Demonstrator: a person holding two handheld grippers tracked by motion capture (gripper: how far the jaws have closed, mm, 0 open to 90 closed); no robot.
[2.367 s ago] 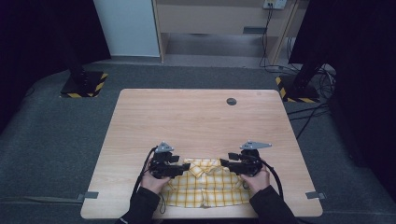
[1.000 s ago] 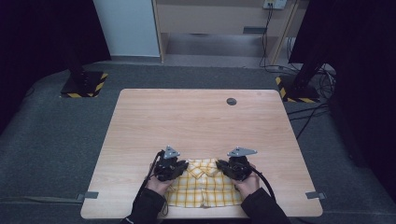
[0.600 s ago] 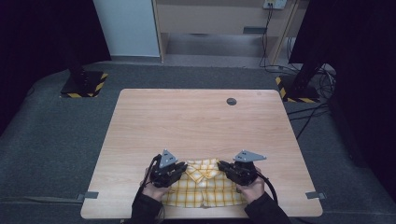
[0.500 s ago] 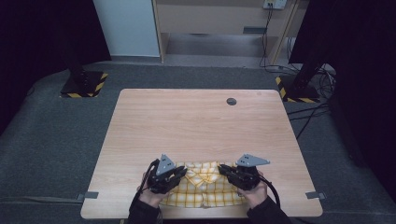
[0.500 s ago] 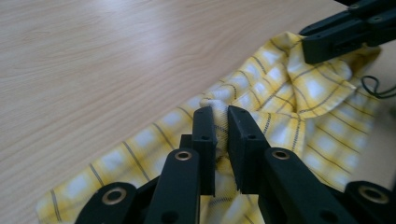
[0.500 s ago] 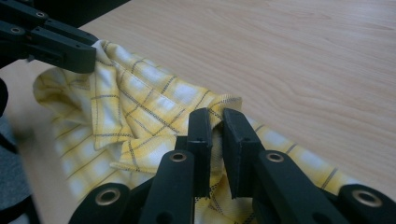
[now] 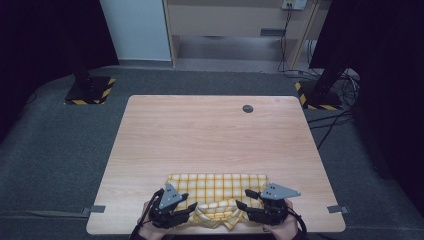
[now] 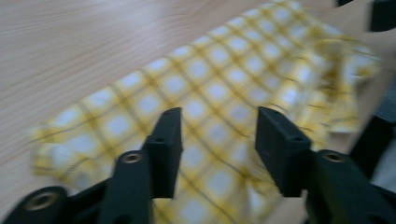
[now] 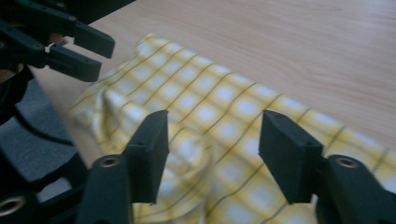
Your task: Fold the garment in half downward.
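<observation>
Yellow-and-white checked cloth (image 7: 216, 192), folded into a rough rectangle, lies at the near edge of the light wooden table (image 7: 215, 135), its long axis running left to right across the person's front. Its far edge is straight and flat on the wood; its near edge is bunched into soft ridges and wrinkles between the two grippers.

At the left end of the cloth, in the high view, sits the left gripper (image 7: 186, 207), black with a grey three-cornered plate on top, held by a hand (image 7: 150, 231) at the bottom of the frame and pointing rightward and slightly away over the cloth's near left corner. In the left gripper view the left gripper's (image 8: 218, 135) two black jaws stand well apart with the checked fabric (image 8: 201, 98) spread beneath the gap; nothing is pinched between them. The picture is blurred, so whether the jaw tips touch the fabric cannot be told.

At the right end, the right gripper (image 7: 246, 202) points leftward toward the rumpled near edge. In the right gripper view its (image 9: 215, 140) jaws are likewise spread wide, a raised fold of the cloth (image 9: 196, 116) lying under the opening, and the other gripper (image 9: 65, 44) shows at upper left with its jaws parted too.

A small dark round disc (image 7: 247, 108) sits far off on the table's far right part.
</observation>
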